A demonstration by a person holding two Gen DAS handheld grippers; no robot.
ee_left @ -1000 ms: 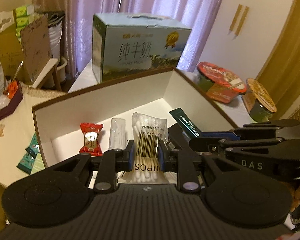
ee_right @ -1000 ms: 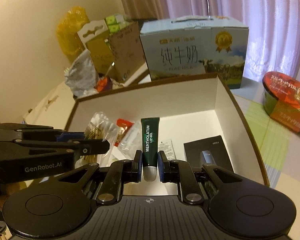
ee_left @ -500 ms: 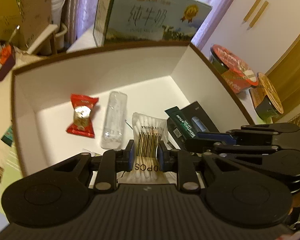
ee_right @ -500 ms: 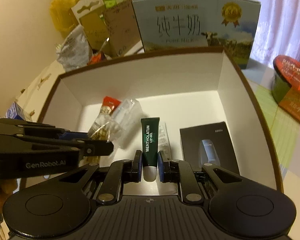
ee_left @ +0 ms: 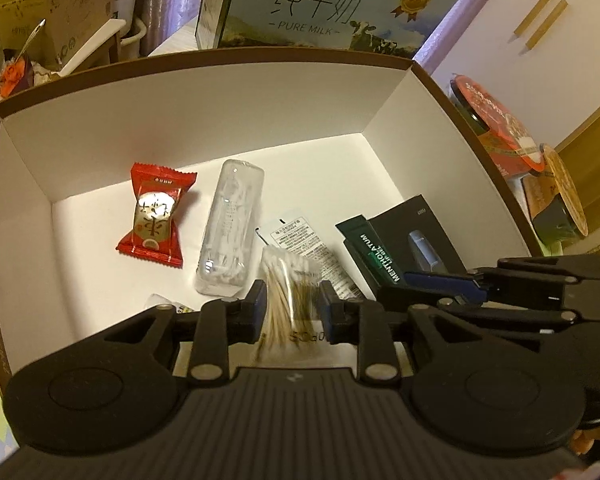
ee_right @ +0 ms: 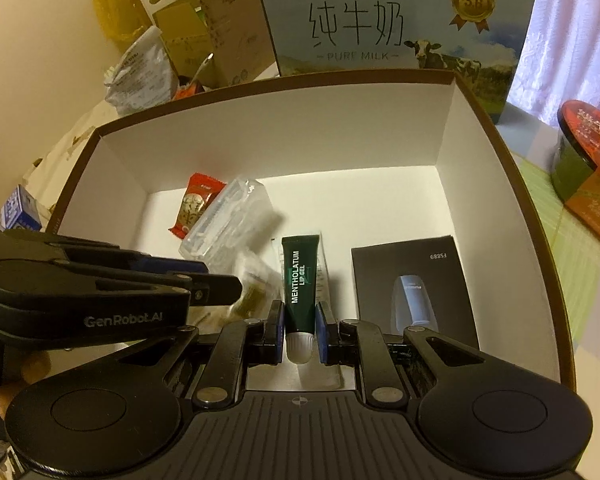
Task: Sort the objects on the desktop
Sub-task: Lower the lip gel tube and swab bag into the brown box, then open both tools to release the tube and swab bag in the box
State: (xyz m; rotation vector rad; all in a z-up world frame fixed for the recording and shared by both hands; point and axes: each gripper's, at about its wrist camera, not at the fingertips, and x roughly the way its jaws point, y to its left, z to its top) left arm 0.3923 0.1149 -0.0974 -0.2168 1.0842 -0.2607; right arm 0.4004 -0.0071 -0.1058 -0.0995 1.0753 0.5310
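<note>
Both grippers hang over an open white box with a brown rim (ee_left: 204, 120). The jaws of my left gripper (ee_left: 293, 304) are opening. Between them is a bag of cotton swabs (ee_left: 290, 284), blurred, twisted sideways and slipping loose. My right gripper (ee_right: 299, 332) is shut on a green Mentholatum lip gel tube (ee_right: 300, 280), cap toward the camera, low over the box floor. On the floor lie a red candy (ee_left: 156, 216), a clear plastic case (ee_left: 230, 232), a white sachet (ee_left: 300, 236) and a black product box (ee_right: 412, 288).
A blue milk carton (ee_left: 332, 4) stands right behind the box. Two instant noodle bowls (ee_left: 496, 124) sit on the table to the right. Cardboard boxes and bags (ee_left: 60, 12) crowd the back left. The box's far half has bare floor.
Both grippers have sunk deeper into the box. The left jaws have parted slightly, and the swab bag, earlier gripped flat with its barcode showing, has turned and is dropping. The right grip is unchanged.
</note>
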